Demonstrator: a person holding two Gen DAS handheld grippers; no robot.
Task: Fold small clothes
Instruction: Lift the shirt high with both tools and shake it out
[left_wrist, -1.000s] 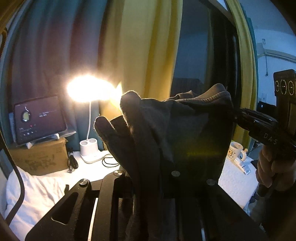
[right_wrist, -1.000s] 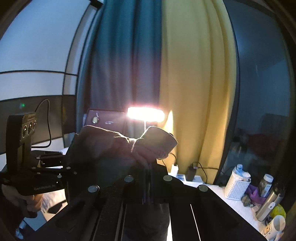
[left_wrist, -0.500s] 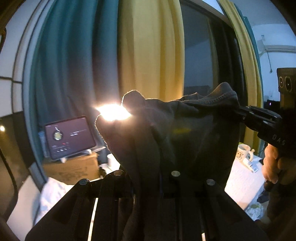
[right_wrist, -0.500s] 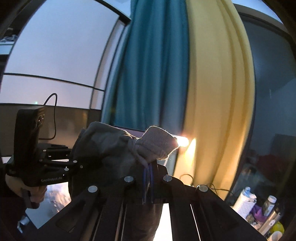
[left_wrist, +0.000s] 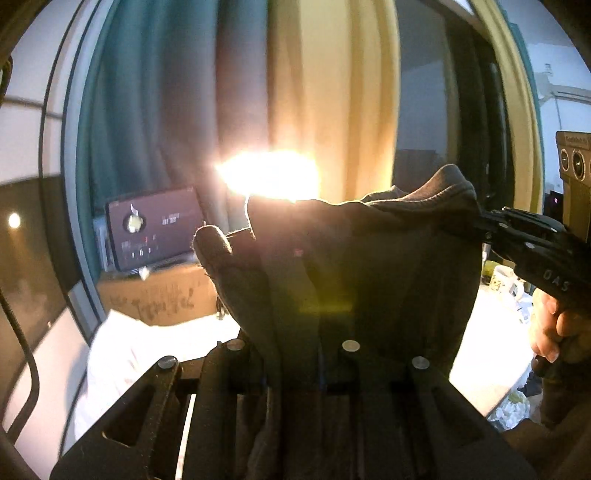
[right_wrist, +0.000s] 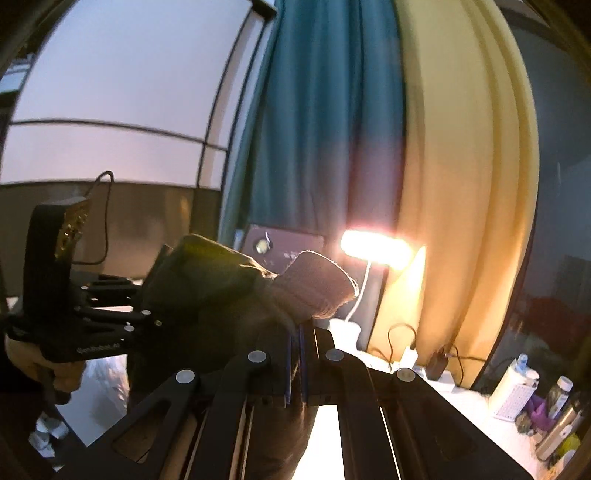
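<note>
A small dark grey garment (left_wrist: 369, 269) with a ribbed cuff hangs in the air between both grippers, above the table. My left gripper (left_wrist: 295, 354) is shut on one edge of it; the cloth covers its fingers. My right gripper (right_wrist: 295, 332) is shut on the other edge by the ribbed cuff (right_wrist: 317, 288). In the left wrist view the right gripper (left_wrist: 491, 229) pinches the garment's upper right corner. In the right wrist view the left gripper (right_wrist: 147, 314) grips the garment (right_wrist: 207, 295) at the left.
A lit desk lamp (left_wrist: 269, 173) glares behind the garment, in front of teal and yellow curtains (right_wrist: 369, 129). A tablet (left_wrist: 155, 225) stands on a cardboard box (left_wrist: 155, 295). A white table (left_wrist: 487, 350) holds a mug (left_wrist: 504, 280). Bottles (right_wrist: 554, 398) and cables stand at the right.
Both grippers rose and tilted up with the garment, then dipped again; the lamp sits higher in both views than a second ago. Both grips stay shut.
</note>
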